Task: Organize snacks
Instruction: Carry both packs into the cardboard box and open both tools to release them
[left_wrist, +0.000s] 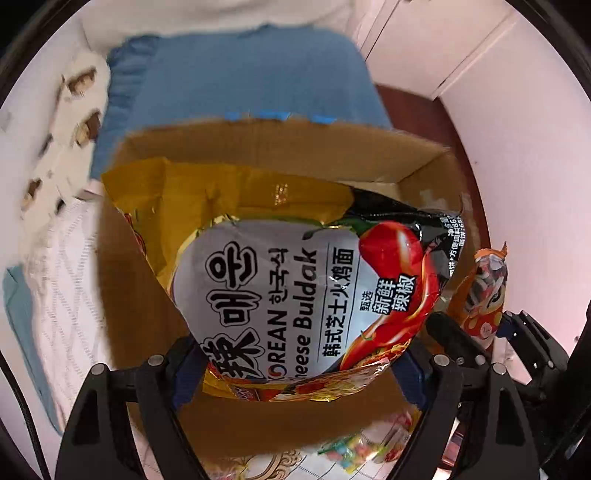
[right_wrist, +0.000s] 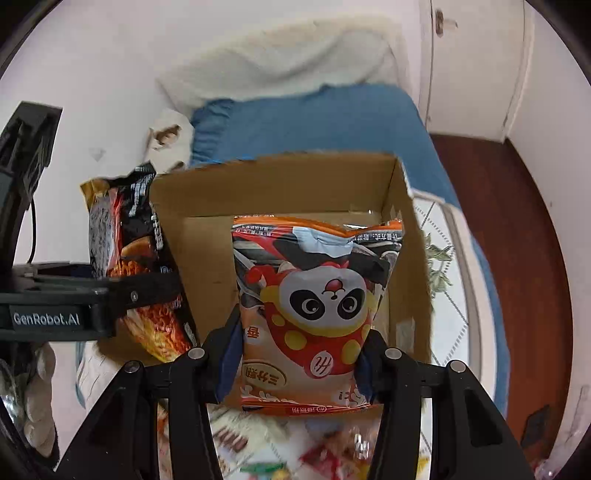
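Two packets are in the air over one cardboard box (right_wrist: 280, 184), and the step in hand, as I judge it, is to lower both into it without crushing them or catching on the walls.

Largest first: the box stands open on a bed with a blue cover (right_wrist: 314, 118), its far wall at 12 o'clock in both views. Its inside looks mostly free, so there is room.

Next is the yellow and black noodle packet (left_wrist: 295, 288), the Korean cheese type. The left tongs (left_wrist: 295, 365) are closed on its lower edge, and it hangs over the box opening, reaching toward 12 o'clock. In the right wrist view this packet is at 9 o'clock, just at the left wall of the box. I would move it a little toward the middle before the descent, so the corner does not fold on the cardboard.

Smaller is the orange panda packet (right_wrist: 317, 310). The right tongs (right_wrist: 299, 365) grip it at both sides near the bottom, and it hangs above the box floor, toward the right wall. It should go down flat at 3 o'clock, and the noodles beside it.

Smallest are the loose colourful snacks (right_wrist: 325, 454) at 6 o'clock, blurred; they wait outside the box.
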